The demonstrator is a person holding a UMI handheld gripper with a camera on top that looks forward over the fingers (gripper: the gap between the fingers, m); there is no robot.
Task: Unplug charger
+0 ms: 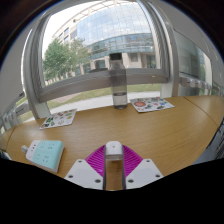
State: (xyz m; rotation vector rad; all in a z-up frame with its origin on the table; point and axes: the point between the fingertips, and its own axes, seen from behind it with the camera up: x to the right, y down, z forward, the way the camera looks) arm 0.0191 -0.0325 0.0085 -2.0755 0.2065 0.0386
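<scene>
Gripper view: your gripper (114, 168) sits low over a wooden table (150, 125), and its two white fingers (84, 172) with magenta pads are closed on a small white charger (114, 150), which stands upright between them, pressed from both sides. Whether the charger sits in a socket you cannot tell from here. Just to the left of your fingers lies a pale green box (45, 153) flat on the table. Beyond the fingers, well apart, a dark bottle (119, 84) stands upright near the window. Printed papers lie flat on either side of it: one to the left (59, 119), one to the right (152, 104).
</scene>
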